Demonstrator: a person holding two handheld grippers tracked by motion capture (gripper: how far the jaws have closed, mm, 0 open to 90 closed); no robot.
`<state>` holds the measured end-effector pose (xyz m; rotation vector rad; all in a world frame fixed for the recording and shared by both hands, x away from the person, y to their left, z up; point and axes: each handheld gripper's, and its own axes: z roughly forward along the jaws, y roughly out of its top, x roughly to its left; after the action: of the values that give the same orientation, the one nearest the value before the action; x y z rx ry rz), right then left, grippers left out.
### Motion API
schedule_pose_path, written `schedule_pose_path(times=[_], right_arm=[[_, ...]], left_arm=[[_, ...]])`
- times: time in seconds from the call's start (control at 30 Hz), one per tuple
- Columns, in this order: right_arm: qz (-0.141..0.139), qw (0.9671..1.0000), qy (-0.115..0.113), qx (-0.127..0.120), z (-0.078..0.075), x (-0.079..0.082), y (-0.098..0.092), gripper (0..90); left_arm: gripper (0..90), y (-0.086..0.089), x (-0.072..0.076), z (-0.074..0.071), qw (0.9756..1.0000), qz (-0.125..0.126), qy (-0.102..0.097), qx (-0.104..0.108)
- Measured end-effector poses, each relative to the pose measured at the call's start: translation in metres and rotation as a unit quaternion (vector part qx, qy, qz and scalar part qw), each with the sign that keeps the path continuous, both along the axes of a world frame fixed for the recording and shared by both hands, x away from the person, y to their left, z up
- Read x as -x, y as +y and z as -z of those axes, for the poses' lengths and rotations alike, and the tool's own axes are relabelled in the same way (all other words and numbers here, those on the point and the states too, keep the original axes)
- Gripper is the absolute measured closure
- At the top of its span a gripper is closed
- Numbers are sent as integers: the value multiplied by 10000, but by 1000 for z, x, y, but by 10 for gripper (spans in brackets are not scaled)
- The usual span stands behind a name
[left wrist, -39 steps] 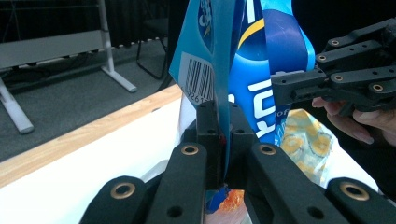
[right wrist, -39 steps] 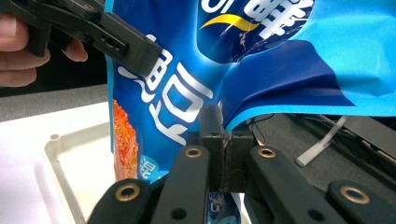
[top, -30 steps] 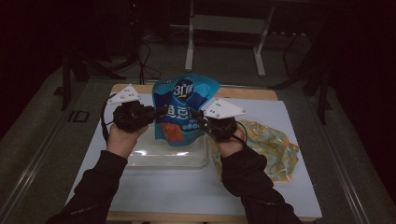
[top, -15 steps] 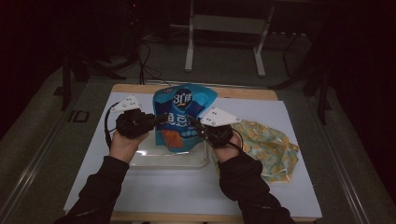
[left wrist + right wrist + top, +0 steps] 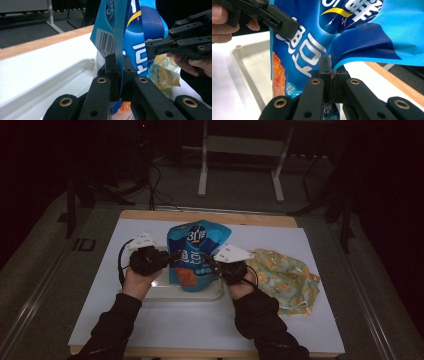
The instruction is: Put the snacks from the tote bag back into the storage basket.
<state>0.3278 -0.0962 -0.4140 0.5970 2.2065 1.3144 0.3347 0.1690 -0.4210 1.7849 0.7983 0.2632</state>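
Note:
A blue snack bag with white lettering and an orange picture stands upright over a shallow white tray. My left gripper is shut on the bag's left edge, and the right gripper is shut on its right edge. In the left gripper view the jaws pinch the bag beside its barcode, above the tray. The right gripper view has its jaws clamped on a fold of the bag, with the tray below.
A yellow patterned cloth bag lies on the white table cover just right of the right hand. The wooden far edge of the table runs behind the bag. Stands and cables lie on the dark floor beyond.
Both hands have come down together, lowering the blue bag toward the tray. Both grips on the bag's edges are unchanged.

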Motion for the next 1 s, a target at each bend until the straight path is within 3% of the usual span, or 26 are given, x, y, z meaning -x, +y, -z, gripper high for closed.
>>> schedule_pose_path(times=[0.4, 0.83, 1.0], right_arm=[[-3, 9999, 139, 4, 24, -3, -2, 889], [-163, 9997, 154, -86, 28, 2, -5, 887], [-271, 9991, 281, -174, 28, 1, -9, 887]], left_arm=[[885, 1, -3, 26, 9999, 35, 56, 136], [870, 4, 6, 30, 9999, 105, -68, 110], [871, 4, 10, 30, 9999, 118, -82, 81]])
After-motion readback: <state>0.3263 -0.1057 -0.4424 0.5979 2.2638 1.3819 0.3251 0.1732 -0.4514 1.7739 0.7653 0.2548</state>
